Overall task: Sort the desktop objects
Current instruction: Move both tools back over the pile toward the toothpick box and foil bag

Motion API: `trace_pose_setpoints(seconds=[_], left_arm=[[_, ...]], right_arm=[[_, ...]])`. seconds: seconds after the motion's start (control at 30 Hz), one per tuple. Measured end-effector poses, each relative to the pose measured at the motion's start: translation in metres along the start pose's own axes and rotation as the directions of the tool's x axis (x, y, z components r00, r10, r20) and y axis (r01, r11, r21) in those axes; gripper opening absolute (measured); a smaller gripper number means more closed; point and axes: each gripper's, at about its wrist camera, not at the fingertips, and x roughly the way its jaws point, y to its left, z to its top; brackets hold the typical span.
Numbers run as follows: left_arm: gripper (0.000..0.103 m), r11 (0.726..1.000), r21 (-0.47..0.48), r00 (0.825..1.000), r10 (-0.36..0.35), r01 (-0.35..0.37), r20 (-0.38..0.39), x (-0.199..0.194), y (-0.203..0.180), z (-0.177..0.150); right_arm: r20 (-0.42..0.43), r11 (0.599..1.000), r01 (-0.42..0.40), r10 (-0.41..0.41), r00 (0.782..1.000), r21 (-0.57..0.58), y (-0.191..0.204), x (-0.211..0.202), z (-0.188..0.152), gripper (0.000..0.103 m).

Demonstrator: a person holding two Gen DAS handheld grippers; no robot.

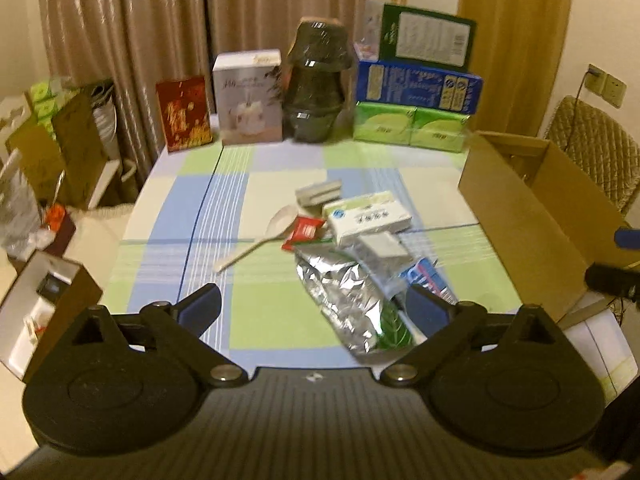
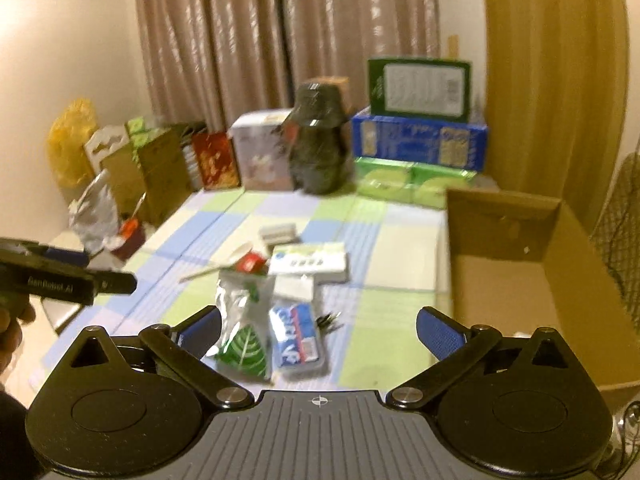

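A heap of small items lies mid-table: a silver foil bag [image 1: 346, 300] with a green leaf print, a white and green box [image 1: 366, 216], a red packet [image 1: 305, 232], a white plastic spoon [image 1: 260, 240], a blue and red pack [image 2: 296, 336] and a small grey box [image 1: 320, 194]. My left gripper [image 1: 312, 304] is open, hovering near the table's front edge over the foil bag. My right gripper [image 2: 318, 328] is open too, above the foil bag [image 2: 240, 320] and the blue pack. An open cardboard box [image 1: 532, 216] stands at the table's right side.
Along the far edge stand a red box [image 1: 184, 114], a white box [image 1: 248, 98], a dark wrapped stack [image 1: 316, 84] and stacked green and blue cartons [image 1: 418, 88]. Boxes and bags [image 1: 52, 148] crowd the floor at left. A chair [image 1: 596, 168] is behind the cardboard box.
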Motion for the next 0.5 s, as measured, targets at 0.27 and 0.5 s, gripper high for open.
trace_pose_setpoints(seconds=[0.27, 0.5], left_arm=[[0.097, 1.000, -0.010, 0.998, 0.007, -0.007, -0.058, 0.047, 0.010, -0.025], [0.096, 0.998, -0.047, 0.994, -0.036, 0.032, -0.100, 0.089, 0.016, -0.037]], right_arm=[[-0.048, 0.998, 0.004, -0.007, 0.999, -0.062, 0.011, 0.058, -0.035, 0.101], [-0.040, 0.992, -0.011, 0.006, 0.999, -0.127, 0.013, 0.106, -0.053, 0.100]])
